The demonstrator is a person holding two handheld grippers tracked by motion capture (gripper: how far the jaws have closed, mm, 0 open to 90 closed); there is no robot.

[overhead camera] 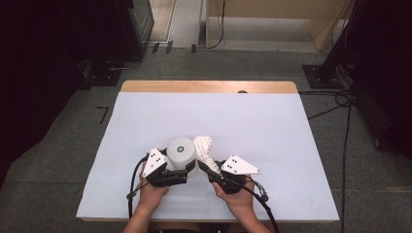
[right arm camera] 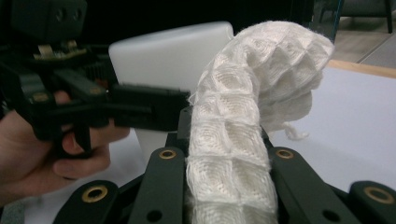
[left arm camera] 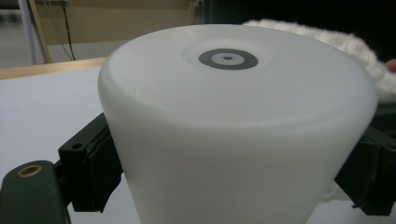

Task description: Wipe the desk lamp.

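1. Both hand-held grippers are in close at the near middle of the tabletop [overhead camera: 145, 121], working the same spot.
2. Left hand-held gripper [overhead camera: 180, 175]: its jaws are clamped on the white cup [overhead camera: 181, 153], one pressing each side of the wall, as the left gripper view shows plainly.
3. The cup [left arm camera: 233, 130] stands upside down, flat base on top, with a grey ring mark [left arm camera: 228, 59] at the centre of that base.
4. Right hand-held gripper [overhead camera: 208, 168]: its jaws are shut on a white waffle-weave cloth [overhead camera: 204, 148], squeezed into a thick roll between them.
5. In the right gripper view the cloth [right arm camera: 243, 135] rises from the jaws and arches over to the right, its loose end hanging above the tabletop with a frayed thread dangling.
6. The cloth sits just beside the cup, on the cup's right in the high view; whether they touch, I cannot tell.
7. The left hand [right arm camera: 42, 149] is wrapped around its gripper's handle, with that gripper [right arm camera: 154, 109] reaching along the cup's wall [right arm camera: 163, 56].
8. The right hand [overhead camera: 240, 196] grips its handle near the front edge, and cables trail back from both tools.
9. Beyond the white sheet, a strip of wood [overhead camera: 209, 86] shows at the far edge.
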